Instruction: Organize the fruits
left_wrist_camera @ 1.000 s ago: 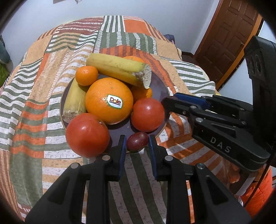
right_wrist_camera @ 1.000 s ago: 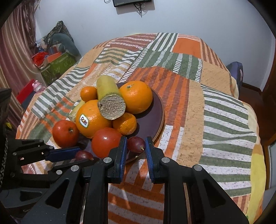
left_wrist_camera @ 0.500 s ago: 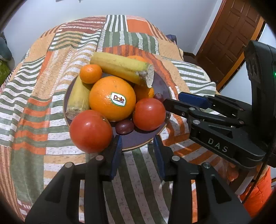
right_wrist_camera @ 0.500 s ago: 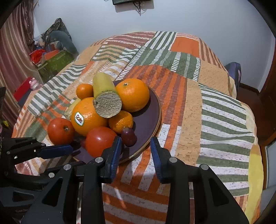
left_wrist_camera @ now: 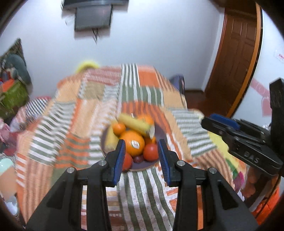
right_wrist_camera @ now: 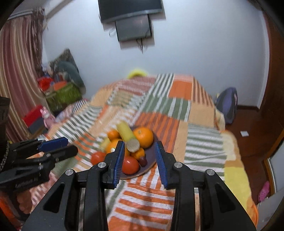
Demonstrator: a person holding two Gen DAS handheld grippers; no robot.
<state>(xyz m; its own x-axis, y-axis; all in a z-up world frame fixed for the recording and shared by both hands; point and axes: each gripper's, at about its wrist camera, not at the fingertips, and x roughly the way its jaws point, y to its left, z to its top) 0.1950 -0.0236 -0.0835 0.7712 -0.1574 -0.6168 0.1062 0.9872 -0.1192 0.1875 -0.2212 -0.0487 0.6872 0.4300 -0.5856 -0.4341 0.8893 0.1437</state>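
Observation:
A dark plate (left_wrist_camera: 160,132) on the striped bedcover holds the fruit pile: a stickered orange (left_wrist_camera: 133,142), two bananas, small oranges, two tomatoes (left_wrist_camera: 150,152) and a small dark fruit (left_wrist_camera: 138,159) at the near rim. My left gripper (left_wrist_camera: 141,144) hangs open above and short of the plate, nothing between its blue pads. My right gripper (right_wrist_camera: 139,144) is also open and empty, raised over the plate (right_wrist_camera: 150,154). There a second dark fruit (right_wrist_camera: 142,160) lies beside a tomato (right_wrist_camera: 130,165). Each gripper shows at the edge of the other's view.
The patchwork cover (right_wrist_camera: 177,113) spreads over a bed. A television (right_wrist_camera: 131,10) hangs on the far wall. A green basket and clutter (right_wrist_camera: 62,96) stand at the left, a backpack (right_wrist_camera: 227,104) on the floor at the right, a wooden door (left_wrist_camera: 236,58) beyond.
Both grippers were shut on small dark fruits at the plate's near rim. They opened, left the fruits on the plate, then rose and pulled back, so the plate now looks smaller.

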